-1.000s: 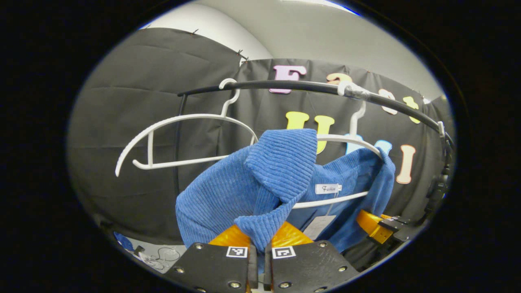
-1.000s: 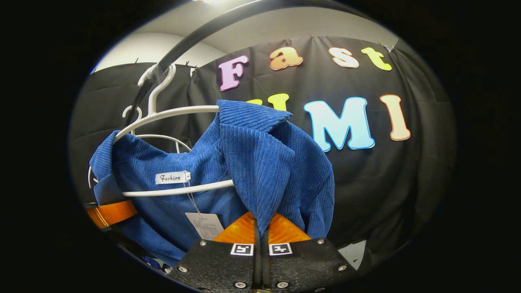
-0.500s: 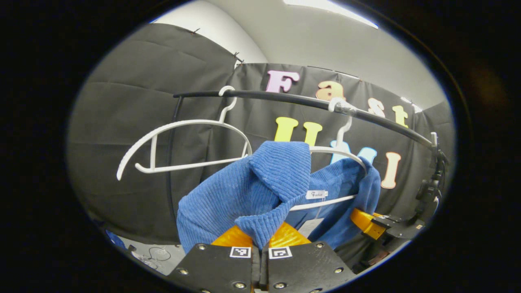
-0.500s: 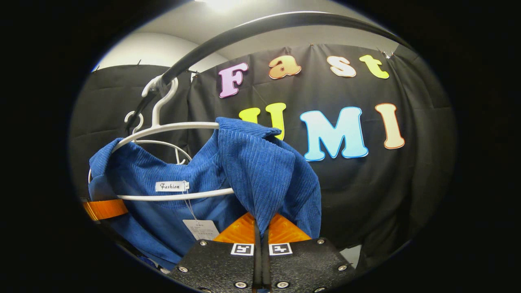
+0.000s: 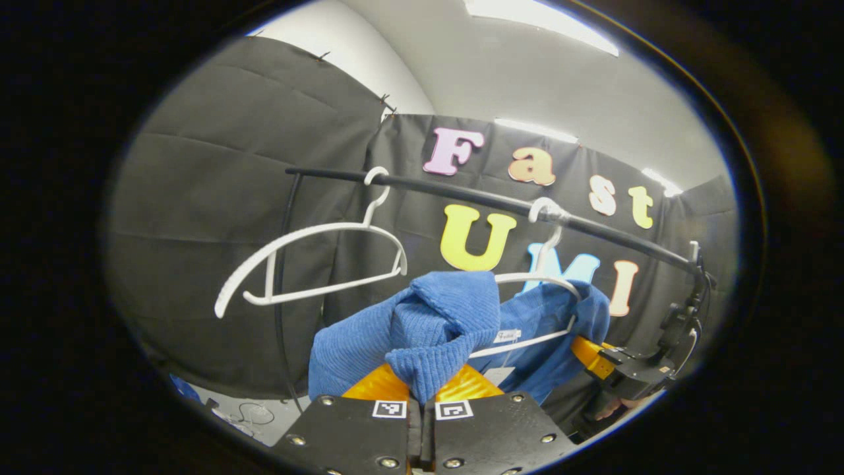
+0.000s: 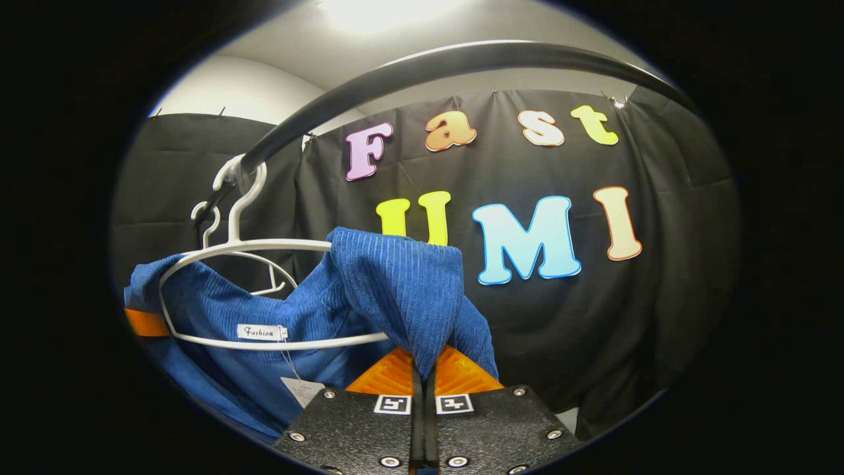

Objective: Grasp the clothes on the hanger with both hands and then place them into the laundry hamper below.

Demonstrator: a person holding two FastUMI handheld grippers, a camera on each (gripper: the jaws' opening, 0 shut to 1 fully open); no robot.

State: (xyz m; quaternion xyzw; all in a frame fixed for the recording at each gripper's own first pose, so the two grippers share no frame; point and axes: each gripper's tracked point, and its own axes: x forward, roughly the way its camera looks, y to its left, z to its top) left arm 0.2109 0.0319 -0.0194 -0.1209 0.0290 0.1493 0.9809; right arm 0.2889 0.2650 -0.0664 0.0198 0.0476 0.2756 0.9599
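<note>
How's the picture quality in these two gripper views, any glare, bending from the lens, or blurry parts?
Left gripper view: ceiling light strip blown out; fisheye bows the black rail; blue garment sharp. Right gripper view: ceiling glare at top; rail curves strongly and looks soft up close; garment ribbing crisp; edges darken.

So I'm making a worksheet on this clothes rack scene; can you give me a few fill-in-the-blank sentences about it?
1. The garment pinched by both grippers is ____ in colour.
2. The left gripper and the right gripper are each ____ on its fabric.
3. The white hangers hook over a black ____.
4. The bare hanger carries ____ clothing.

Missing words: blue; shut; rail; no
</note>
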